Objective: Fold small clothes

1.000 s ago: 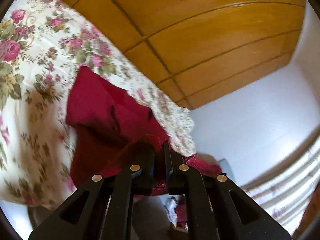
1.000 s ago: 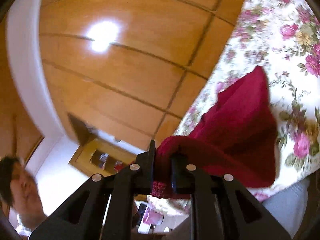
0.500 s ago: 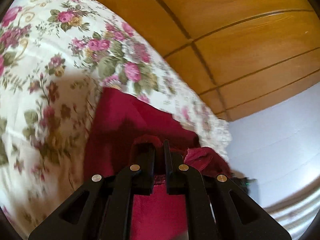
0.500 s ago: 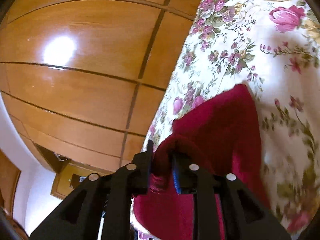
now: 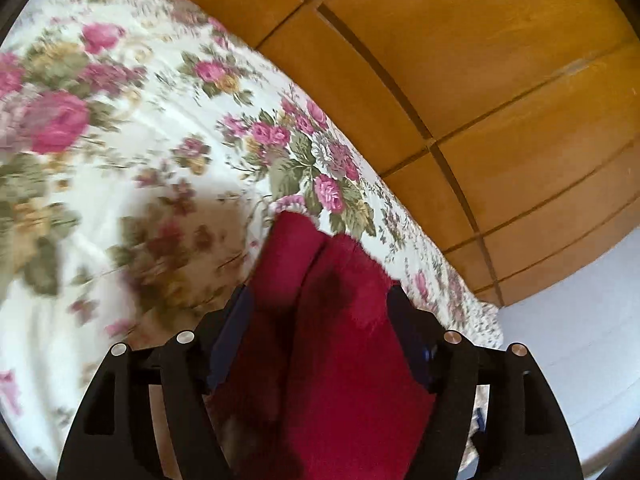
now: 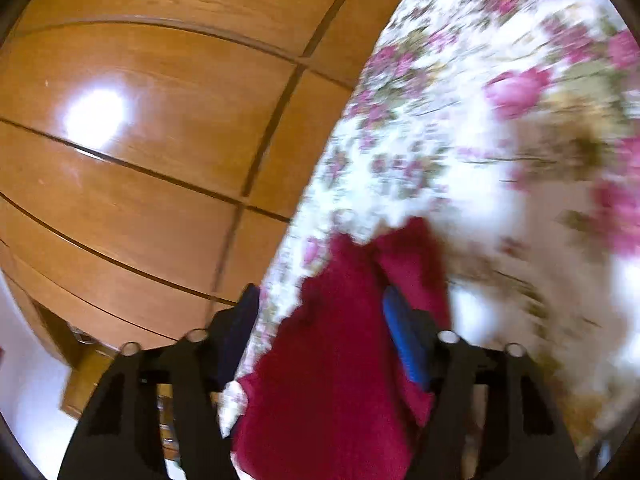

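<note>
The red knit garment (image 5: 328, 340) is lying on the floral bedsheet (image 5: 132, 152) at the bed's edge, running from 12 o'clock down to 6 o'clock between the fingers in both wrist views. The left gripper (image 5: 320, 312) is seen spread wide, its blue pads standing at 9 and 3 o'clock beside the cloth without pinching it. The right gripper (image 6: 320, 308) is likewise spread; the red knit garment (image 6: 340, 340) is draped across its right finger, and whether it is being touched by the left pad cannot be told because of blur.

Risks are being judged as follows. With both jaws parted, the fold is being held by nothing, so the upper layer may spring back or slide. Part of the garment seems to be overhanging the bed's edge, so it may be pulled off by its own weight. Cloth resting on the right finger may be dragged along if that gripper is drawn away, spoiling the fold. The 2 layers meeting near 12 o'clock look uneven, so a crooked edge may be left.

A wooden panelled wardrobe (image 5: 480, 80) is standing close behind the bed, limiting room beyond it. Sheet wrinkles may be snagging the fabric. Nothing else is seen lying on the sheet near the garment.
</note>
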The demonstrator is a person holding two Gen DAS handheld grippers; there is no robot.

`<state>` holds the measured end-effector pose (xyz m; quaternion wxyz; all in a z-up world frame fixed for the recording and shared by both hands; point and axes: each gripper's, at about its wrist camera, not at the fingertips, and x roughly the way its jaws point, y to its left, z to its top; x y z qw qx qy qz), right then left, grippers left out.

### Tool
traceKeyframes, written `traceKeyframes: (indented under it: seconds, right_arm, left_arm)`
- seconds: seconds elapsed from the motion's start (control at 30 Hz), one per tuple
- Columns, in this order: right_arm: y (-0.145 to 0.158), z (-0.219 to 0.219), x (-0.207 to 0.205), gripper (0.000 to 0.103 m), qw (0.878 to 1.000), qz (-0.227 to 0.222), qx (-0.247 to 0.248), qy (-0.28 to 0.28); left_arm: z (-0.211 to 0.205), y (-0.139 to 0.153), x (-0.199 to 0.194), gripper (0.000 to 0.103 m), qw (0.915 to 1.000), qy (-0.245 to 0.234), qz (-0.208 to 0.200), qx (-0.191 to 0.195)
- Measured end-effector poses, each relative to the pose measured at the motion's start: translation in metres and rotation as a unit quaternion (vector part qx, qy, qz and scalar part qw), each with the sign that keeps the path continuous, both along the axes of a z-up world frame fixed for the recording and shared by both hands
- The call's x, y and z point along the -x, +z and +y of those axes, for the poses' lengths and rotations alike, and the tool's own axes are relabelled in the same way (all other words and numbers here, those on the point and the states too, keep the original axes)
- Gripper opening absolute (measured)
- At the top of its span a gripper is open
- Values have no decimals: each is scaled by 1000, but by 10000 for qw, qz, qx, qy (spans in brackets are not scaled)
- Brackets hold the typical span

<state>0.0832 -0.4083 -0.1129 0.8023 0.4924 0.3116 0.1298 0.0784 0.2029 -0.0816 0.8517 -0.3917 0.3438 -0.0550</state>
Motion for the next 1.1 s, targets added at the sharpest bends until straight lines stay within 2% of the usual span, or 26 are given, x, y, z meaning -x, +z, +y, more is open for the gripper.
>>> traceKeyframes:
  seconds: [0.1, 0.23, 0.33, 0.53, 0.57, 0.6, 0.67, 0.73, 0.8, 0.83, 0.93, 1.0, 1.03, 1.1]
  right_arm:
    - [1, 3, 29, 54, 9988, 208, 423, 108]
    - [-4, 16, 67, 54, 9949, 350, 876, 352]
    - [-16, 26, 87, 54, 9925, 523, 912, 616]
    - [-26, 43, 87, 52, 9869, 630, 1020, 1079]
    - [-29, 47, 88, 45, 9857, 673, 1037, 1142]
    - [-33, 52, 86, 36, 9835, 758, 1123, 1202]
    - [-38, 57, 86, 18, 9785, 890, 1336, 1293]
    - [-31, 51, 86, 14, 9823, 774, 1311, 1089]
    - [-16, 41, 90, 7, 9856, 559, 1343, 862]
    - [-6, 36, 93, 3, 9845, 467, 1550, 676]
    - [-4, 29, 94, 0, 9793, 547, 1884, 492]
    - [-24, 25, 91, 0, 9798, 863, 1727, 530]
    - [-29, 26, 90, 0, 9793, 928, 1719, 538]
    - [-28, 29, 91, 4, 9735, 941, 2003, 583]
  left_arm:
    - [-6, 4, 26, 66, 9988, -140, -59, -476]
    - [-19, -2, 48, 51, 9951, -522, 122, -836]
    - [-25, -9, 59, 50, 9939, -784, 223, -748]
    - [-35, -21, 82, 50, 9908, -1178, 313, -597]
    - [-38, -24, 83, 50, 9901, -1252, 342, -534]
    - [-41, -25, 81, 43, 9894, -1303, 367, -522]
    - [-49, -29, 76, 25, 9862, -1389, 467, -770]
    - [-51, -25, 74, 17, 9840, -1505, 477, -825]
    - [-50, -15, 76, 15, 9828, -1562, 442, -877]
    - [-50, -12, 78, 15, 9818, -1587, 450, -942]
    - [-52, -17, 82, 14, 9762, -1655, 650, -1242]
    - [-56, -30, 83, 14, 9708, -1713, 810, -1472]
    - [-57, -29, 83, 15, 9695, -1723, 764, -1567]
    - [-61, -23, 85, 18, 9678, -1698, 593, -1762]
